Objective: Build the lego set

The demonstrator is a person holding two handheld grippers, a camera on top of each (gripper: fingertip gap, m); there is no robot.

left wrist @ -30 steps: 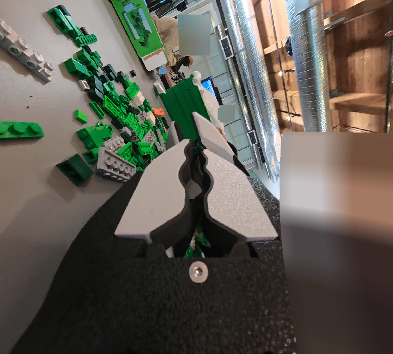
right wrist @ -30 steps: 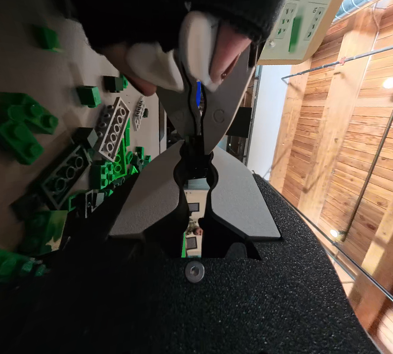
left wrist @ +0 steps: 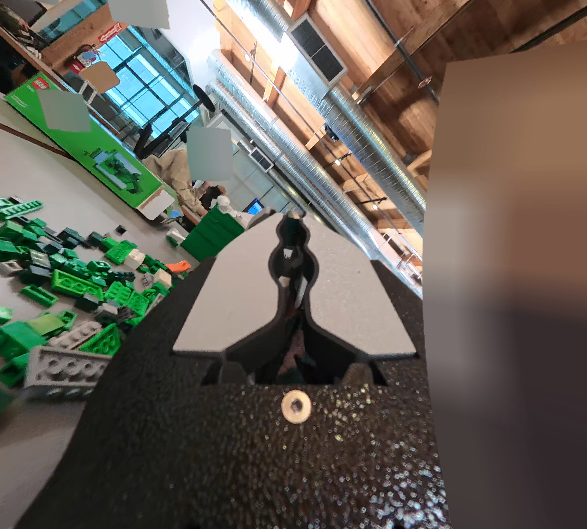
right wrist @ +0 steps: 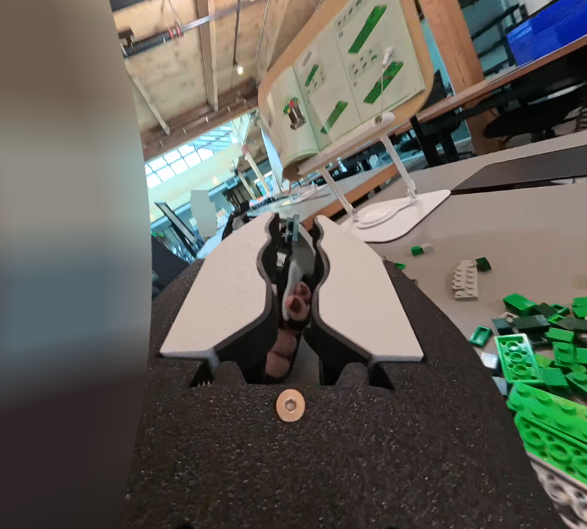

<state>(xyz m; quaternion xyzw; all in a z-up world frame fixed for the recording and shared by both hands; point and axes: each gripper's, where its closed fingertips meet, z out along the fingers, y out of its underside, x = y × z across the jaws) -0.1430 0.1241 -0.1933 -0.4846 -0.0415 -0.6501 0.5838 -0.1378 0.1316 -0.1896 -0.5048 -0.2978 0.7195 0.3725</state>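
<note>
A: Two claws logged, left to right. Left gripper (left wrist: 293,217): grey tips drawn together, with only a glint at the tip that I cannot identify. Loose green and grey plastic Lego bricks (left wrist: 79,285) are heaped on the grey bench (left wrist: 47,183), inboard of the green cardboard box (left wrist: 95,145) at its far edge.

B: Right side?

A: Right gripper (right wrist: 295,221): jaws narrowly parted. A small grey-blue brick (right wrist: 290,229) sits in the gap at the tips. Whether it is pinched there or carried by the other claw behind, I cannot tell. A person's fingertips (right wrist: 297,301) show through the gap lower down. An open instruction booklet (right wrist: 349,75) stands on a white stand (right wrist: 406,212) toward the bench's far edge.

B: Handling?

A: Judgement: the bricks are light, rigid and smooth-sided, so apt to squirt out of a skewed pinch. Grip across the flat side walls and leave the studs free. Thin plates likely need lifting by an edge.

B: Unclear?

A: No assembled build is visible. The near bricks are cut off and smeared.
</note>
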